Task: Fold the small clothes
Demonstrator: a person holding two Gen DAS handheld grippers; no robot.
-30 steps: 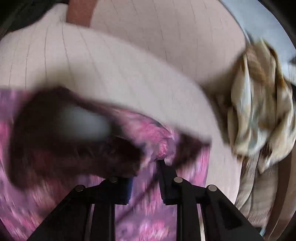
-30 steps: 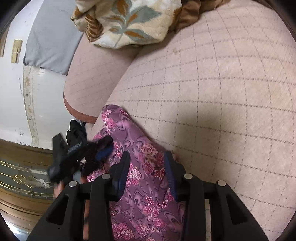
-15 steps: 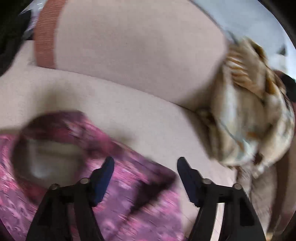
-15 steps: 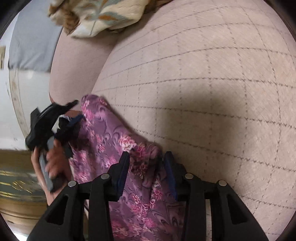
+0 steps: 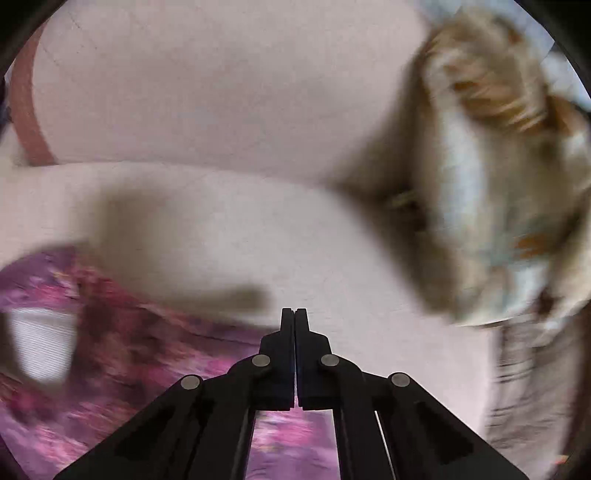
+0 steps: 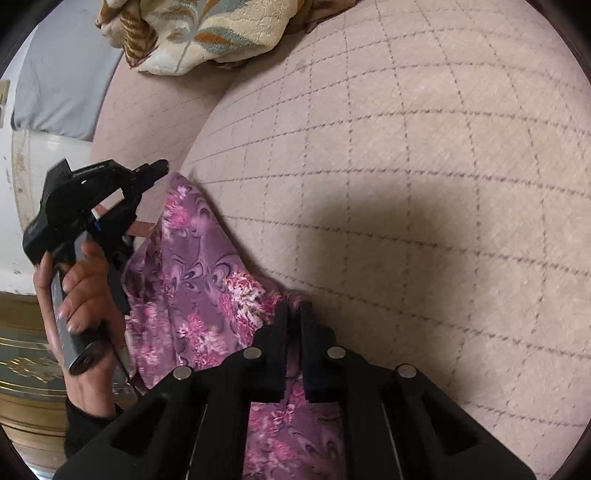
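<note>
A purple garment with pink flowers (image 6: 199, 280) lies on a pink quilted sofa seat (image 6: 424, 184). My right gripper (image 6: 293, 308) is shut on a fold of its edge. My left gripper (image 5: 294, 317) is shut with nothing between the fingers, above the garment's edge (image 5: 147, 350); that view is blurred. In the right wrist view the left gripper (image 6: 155, 168) is held in a hand, lifted just off the garment's far corner.
A crumpled cream blanket with a leaf print (image 6: 207, 33) lies at the sofa's back; it also shows in the left wrist view (image 5: 498, 184). The sofa's edge with brown piping (image 5: 26, 122) is at the left. A grey pillow (image 6: 62, 85) lies beyond.
My left gripper let go of the garment, opened, then shut empty and lifted off. My right gripper closed on the garment's fold.
</note>
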